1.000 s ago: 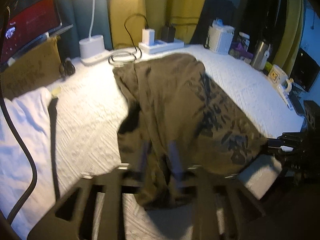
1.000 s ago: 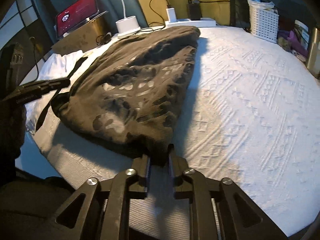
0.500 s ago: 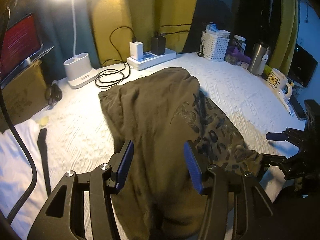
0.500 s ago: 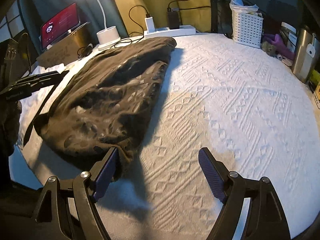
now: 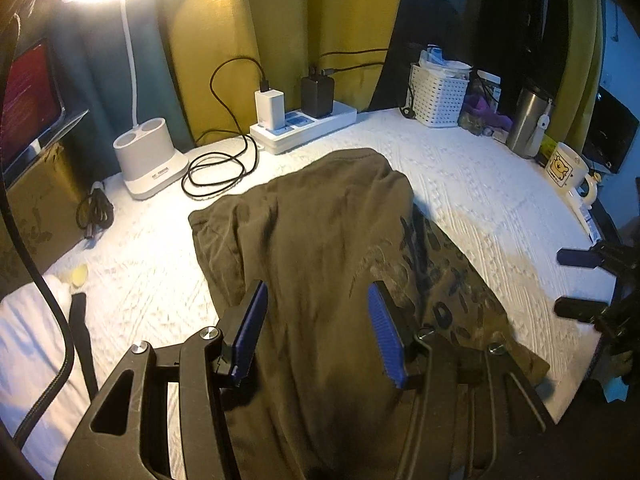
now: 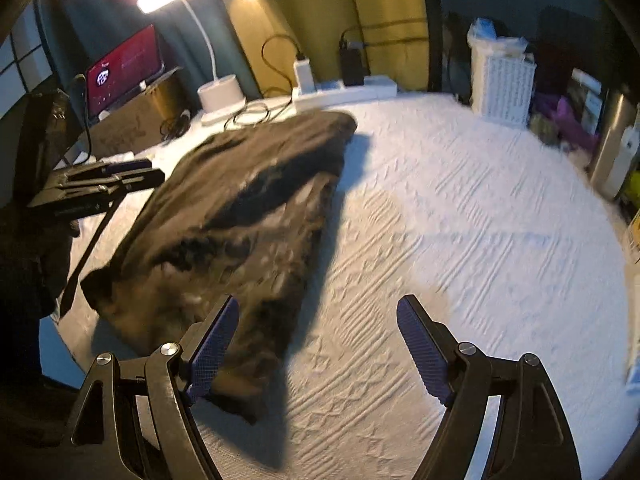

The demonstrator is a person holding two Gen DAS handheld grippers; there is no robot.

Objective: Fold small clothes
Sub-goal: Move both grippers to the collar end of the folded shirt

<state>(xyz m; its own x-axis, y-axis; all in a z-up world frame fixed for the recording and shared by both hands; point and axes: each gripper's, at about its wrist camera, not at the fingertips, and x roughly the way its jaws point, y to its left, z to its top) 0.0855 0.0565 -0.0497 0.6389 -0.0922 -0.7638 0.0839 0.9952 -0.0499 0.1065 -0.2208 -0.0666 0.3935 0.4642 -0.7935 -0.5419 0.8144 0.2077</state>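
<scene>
a lit desk lamp stood at the back of the white-covered counter, beside a power strip, a white basket, a steel tumbler and a bear mug.

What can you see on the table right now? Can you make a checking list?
Surface: white textured cover.
Job's things: olive patterned garment lies folded lengthwise, flat.
Clutter: white basket, steel tumbler, bear mug, white cloth.
Grippers: left gripper open above garment; right gripper open, fingers empty.
Cables: black loop by power strip.
Surroundings: lit lamp, red screen, yellow curtains.
</scene>
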